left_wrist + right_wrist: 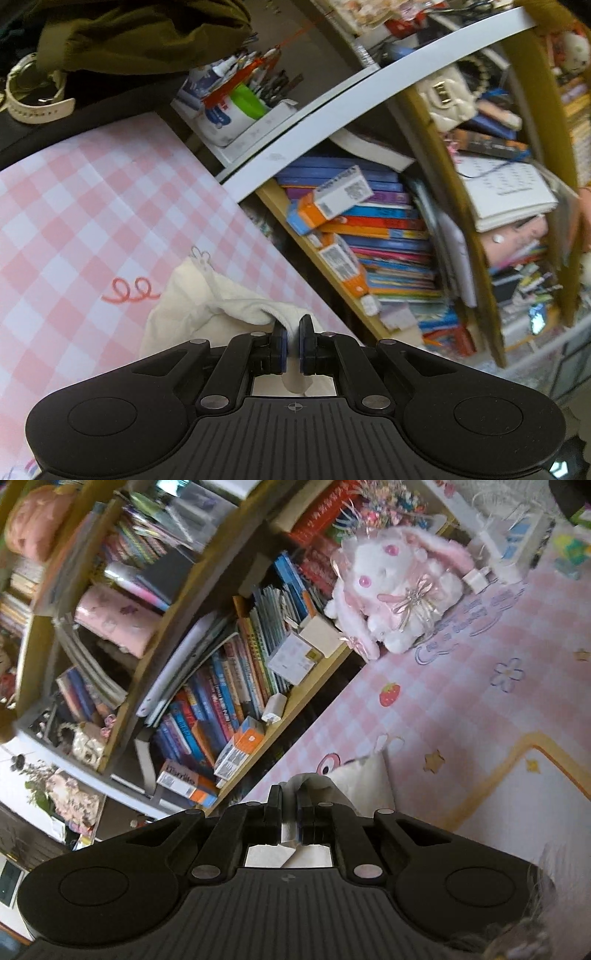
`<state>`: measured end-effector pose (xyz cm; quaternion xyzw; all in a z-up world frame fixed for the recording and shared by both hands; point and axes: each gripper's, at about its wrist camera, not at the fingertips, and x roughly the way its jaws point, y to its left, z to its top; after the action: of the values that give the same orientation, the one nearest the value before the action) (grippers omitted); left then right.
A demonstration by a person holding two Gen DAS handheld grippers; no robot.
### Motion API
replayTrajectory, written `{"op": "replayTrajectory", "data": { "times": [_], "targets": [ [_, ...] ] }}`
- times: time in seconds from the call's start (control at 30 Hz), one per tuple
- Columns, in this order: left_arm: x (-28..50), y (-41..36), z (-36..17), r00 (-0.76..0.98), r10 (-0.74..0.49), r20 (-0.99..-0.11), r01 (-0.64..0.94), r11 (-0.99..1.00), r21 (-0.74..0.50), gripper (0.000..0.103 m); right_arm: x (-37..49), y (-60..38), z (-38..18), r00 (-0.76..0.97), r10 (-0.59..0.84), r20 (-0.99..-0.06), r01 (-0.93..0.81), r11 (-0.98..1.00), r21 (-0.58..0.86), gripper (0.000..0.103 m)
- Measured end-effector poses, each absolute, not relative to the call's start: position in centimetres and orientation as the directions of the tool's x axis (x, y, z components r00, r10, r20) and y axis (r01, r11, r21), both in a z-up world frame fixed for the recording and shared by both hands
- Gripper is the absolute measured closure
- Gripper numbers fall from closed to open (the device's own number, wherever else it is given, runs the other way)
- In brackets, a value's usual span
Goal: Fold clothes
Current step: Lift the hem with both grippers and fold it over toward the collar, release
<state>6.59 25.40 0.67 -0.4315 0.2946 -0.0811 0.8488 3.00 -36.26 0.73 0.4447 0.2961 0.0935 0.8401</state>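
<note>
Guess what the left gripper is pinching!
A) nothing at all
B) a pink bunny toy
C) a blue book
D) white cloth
D: the left gripper has its jaws shut on a bunched edge of white cloth, which trails onto the pink checked mat.

No lettering on the books (207,709) reads clearly.

Garment (192,299) on mat (92,206), near edge clamped between left gripper (291,339) jaws. Bookshelf (369,229) right of mat, beyond its edge. Right wrist view: cloth corner (364,779) nipped in right gripper (290,808); plush rabbit (399,587) far on mat, against shelf.
</note>
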Motion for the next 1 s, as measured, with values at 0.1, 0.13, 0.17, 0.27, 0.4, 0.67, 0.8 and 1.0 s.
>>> {"op": "replayTrajectory", "data": {
  "times": [0.1, 0.13, 0.17, 0.27, 0.4, 0.67, 0.8, 1.0],
  "targets": [
    [8.5, 25.2, 0.0, 0.810, -0.370, -0.455, -0.150, 0.620, -0.770, 0.099, 6.0, -36.3, 0.0, 0.795, 0.435, -0.422, 0.112, 0.579, 0.808, 0.096],
    [9.2, 25.1, -0.2, 0.808, -0.363, -0.464, -0.162, 0.620, -0.767, 0.099, 7.0, -36.4, -0.3, 0.791, 0.440, -0.425, 0.115, 0.576, 0.809, 0.096],
    [9.8, 25.1, -0.4, 0.806, -0.356, -0.473, -0.174, 0.621, -0.764, 0.099, 8.0, -36.4, -0.5, 0.787, 0.445, -0.428, 0.117, 0.573, 0.811, 0.096],
    [11.5, 24.8, -1.3, 0.790, -0.333, -0.515, -0.217, 0.633, -0.743, 0.099, 10.8, -36.3, -0.9, 0.764, 0.458, -0.454, 0.137, 0.572, 0.809, 0.096],
    [13.1, 24.8, -2.7, 0.769, -0.306, -0.562, -0.268, 0.644, -0.717, 0.099, 14.1, -36.2, -1.9, 0.735, 0.464, -0.494, 0.170, 0.579, 0.797, 0.096],
    [14.9, 24.4, -5.5, 0.720, -0.261, -0.643, -0.349, 0.665, -0.661, 0.098, 18.0, -35.2, -5.1, 0.657, 0.446, -0.608, 0.225, 0.654, 0.722, 0.096],
    [15.4, 24.0, -5.8, 0.701, -0.238, -0.672, -0.364, 0.691, -0.625, 0.095, 18.8, -35.0, -6.6, 0.620, 0.429, -0.657, 0.250, 0.685, 0.684, 0.096],
    [15.3, 22.8, -4.4, 0.685, -0.155, -0.712, -0.374, 0.763, -0.526, 0.073, 19.0, -34.8, -6.8, 0.631, 0.387, -0.673, 0.246, 0.723, 0.646, 0.081]
  ]
}}
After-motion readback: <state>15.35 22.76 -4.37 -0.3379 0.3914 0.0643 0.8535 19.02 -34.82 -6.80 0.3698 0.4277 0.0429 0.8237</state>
